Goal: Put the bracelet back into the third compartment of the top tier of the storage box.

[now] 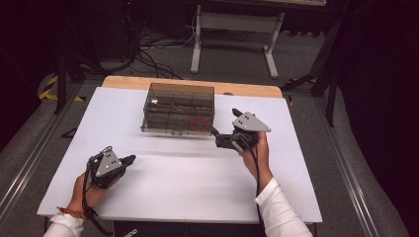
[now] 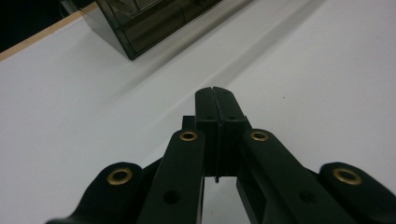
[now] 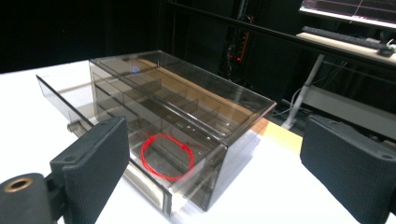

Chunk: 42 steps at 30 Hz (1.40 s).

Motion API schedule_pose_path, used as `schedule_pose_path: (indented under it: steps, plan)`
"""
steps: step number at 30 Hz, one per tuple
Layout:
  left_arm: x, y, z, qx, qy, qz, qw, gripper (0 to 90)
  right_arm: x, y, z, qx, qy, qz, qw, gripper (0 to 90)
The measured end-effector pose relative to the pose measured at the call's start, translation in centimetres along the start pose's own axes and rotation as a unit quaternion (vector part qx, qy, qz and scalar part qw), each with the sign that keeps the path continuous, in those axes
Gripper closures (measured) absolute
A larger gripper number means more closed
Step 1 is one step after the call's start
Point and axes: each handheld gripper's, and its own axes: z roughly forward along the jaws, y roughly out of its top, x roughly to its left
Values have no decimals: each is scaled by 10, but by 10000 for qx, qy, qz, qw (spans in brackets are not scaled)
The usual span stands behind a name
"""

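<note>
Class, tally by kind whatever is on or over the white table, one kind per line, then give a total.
Smoky clear drawer box: 1
Red loop in its drawer: 1
Hand-held claws: 2, the left claw and the right claw
Total: 4

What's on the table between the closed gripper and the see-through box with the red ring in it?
Nothing. In the high view, only bare white table lies between the left gripper and the smoky clear drawer box holding the red ring.
</note>
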Motion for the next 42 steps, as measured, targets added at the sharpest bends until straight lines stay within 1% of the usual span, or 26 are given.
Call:
schedule_pose_path:
  steps: [2,4,10,12,15,16,19,21,22,27,29,35,36,38,42]
  plan:
    - [0,0,-1,-10,63,16,10000,897,1,-2,-3,32,-9,-105,9999,88]
    - [0,0,-1,-42,87,-22,10000,897,2,-4,-8,29,-74,-208,9998,88]
    - [0,0,-2,-57,115,-11,9999,897,3,-13,-22,-18,-64,-305,9995,84]
    - [0,0,-2,-57,120,-16,9999,897,3,-15,-28,-72,-88,-294,9995,84]
    - [0,1,-2,-22,111,48,9999,897,2,-19,-35,-144,-103,-308,9994,84]
    - [0,1,-2,-33,112,31,9999,896,2,-20,-38,-165,-109,-292,9994,84]
    - [0,1,-2,-21,117,44,9999,896,0,-24,-43,-150,-111,-281,9994,84]
    - [0,0,-1,-39,103,-2,9999,896,-1,-26,-45,-137,-132,-301,9994,84]
    - [0,1,-1,-34,117,19,9999,896,-1,-28,-47,-127,-139,-299,9994,84]
    - [0,0,-1,-45,100,0,9999,896,-2,-35,-55,-161,-198,-354,9990,83]
    - [0,0,-2,-17,102,51,9999,894,-3,-37,-59,-181,-212,-353,9990,83]
    - [0,0,-1,-26,103,32,9999,894,-7,-45,-69,-183,-255,-313,9990,83]
    - [0,1,-1,-1,103,58,9999,894,-7,-46,-71,-192,-274,-308,9990,83]
    - [0,0,-1,-15,98,36,9999,894,-8,-48,-74,-208,-303,-307,9989,83]
    - [0,0,-1,5,107,62,9999,894,-11,-54,-80,-211,-359,-275,9988,83]
